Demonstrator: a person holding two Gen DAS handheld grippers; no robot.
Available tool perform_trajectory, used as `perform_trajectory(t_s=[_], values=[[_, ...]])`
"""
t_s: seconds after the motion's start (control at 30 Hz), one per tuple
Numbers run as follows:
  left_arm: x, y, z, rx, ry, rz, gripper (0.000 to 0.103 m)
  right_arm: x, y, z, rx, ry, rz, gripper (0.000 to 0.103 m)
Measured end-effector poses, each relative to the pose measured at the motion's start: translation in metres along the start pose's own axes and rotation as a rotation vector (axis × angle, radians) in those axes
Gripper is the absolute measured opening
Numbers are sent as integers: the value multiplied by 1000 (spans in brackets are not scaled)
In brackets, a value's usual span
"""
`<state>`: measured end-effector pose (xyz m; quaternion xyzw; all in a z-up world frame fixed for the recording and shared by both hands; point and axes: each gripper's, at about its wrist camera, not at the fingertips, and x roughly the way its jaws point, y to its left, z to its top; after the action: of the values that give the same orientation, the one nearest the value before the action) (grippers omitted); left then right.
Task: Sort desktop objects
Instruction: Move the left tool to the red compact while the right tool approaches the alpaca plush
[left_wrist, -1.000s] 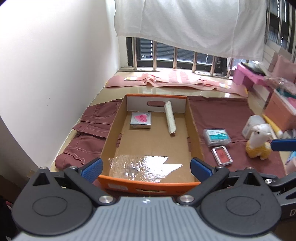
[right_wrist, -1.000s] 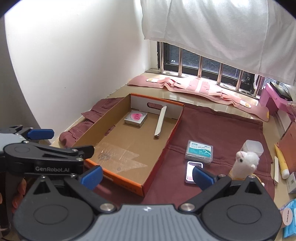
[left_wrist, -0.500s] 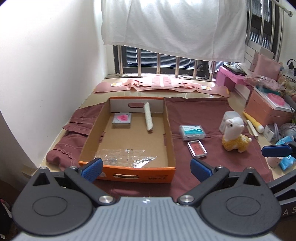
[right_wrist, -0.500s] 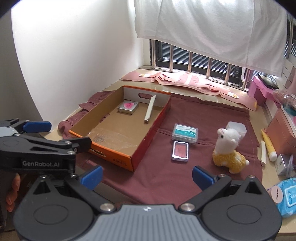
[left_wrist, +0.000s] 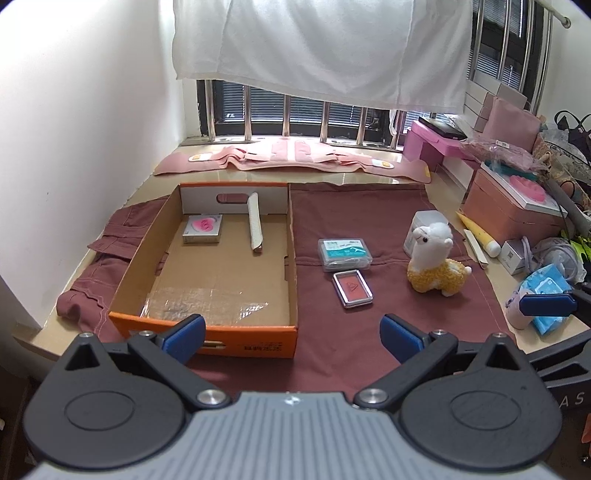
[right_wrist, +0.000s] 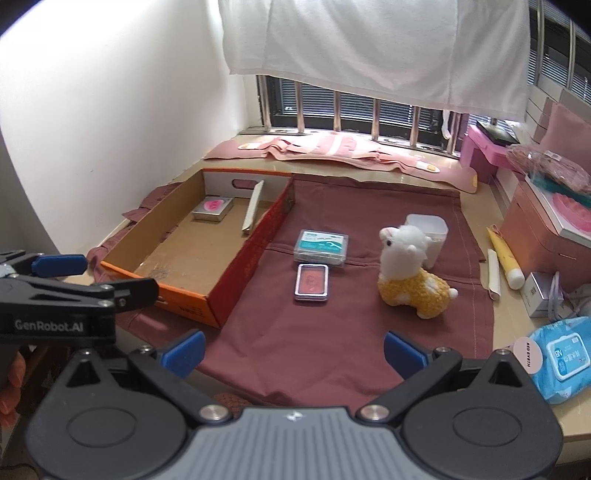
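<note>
**A:** What do you have nearest you?

**B:** Your left gripper (left_wrist: 291, 332) fills the bottom of its view, blue pads spread wide with nothing between them, over the near edge of the maroon cloth (left_wrist: 343, 350). Your right gripper (right_wrist: 293, 349) sits the same way at the bottom of its frame, jaws apart and empty. The left gripper also shows at the left edge of the right wrist view.

**A:** And just past the pads?

**B:** Left of centre, the orange cardboard box (left_wrist: 251, 341) lies on the cloth, open side up. To its right, on the cloth, is a small silver-rimmed tin with a red face (left_wrist: 352, 288), and just behind it a clear plastic case with a teal label (left_wrist: 344, 253). Further right stands the plush alpaca (left_wrist: 436, 264), upright, with a translucent white container (right_wrist: 430, 230) just behind it.

**A:** Inside the box?

**B:** At its far end, a small box with a pink heart (left_wrist: 203, 228) lies flat at the left, and a white rolled tube (left_wrist: 255, 223) leans against the back wall beside it.

**A:** At the right edge?

**B:** A blue wet-wipes pack (right_wrist: 561, 356) lies at the lower right, a yellow tube (right_wrist: 504, 254) beyond it.
</note>
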<state>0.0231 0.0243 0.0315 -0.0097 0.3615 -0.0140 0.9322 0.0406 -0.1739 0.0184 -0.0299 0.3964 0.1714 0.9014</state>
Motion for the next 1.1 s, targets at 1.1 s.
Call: perform_trajectory(t_s=[1.1], values=[[151, -93, 7, -5, -102, -11, 103, 93, -122, -26, -64, -260, -126, 103]])
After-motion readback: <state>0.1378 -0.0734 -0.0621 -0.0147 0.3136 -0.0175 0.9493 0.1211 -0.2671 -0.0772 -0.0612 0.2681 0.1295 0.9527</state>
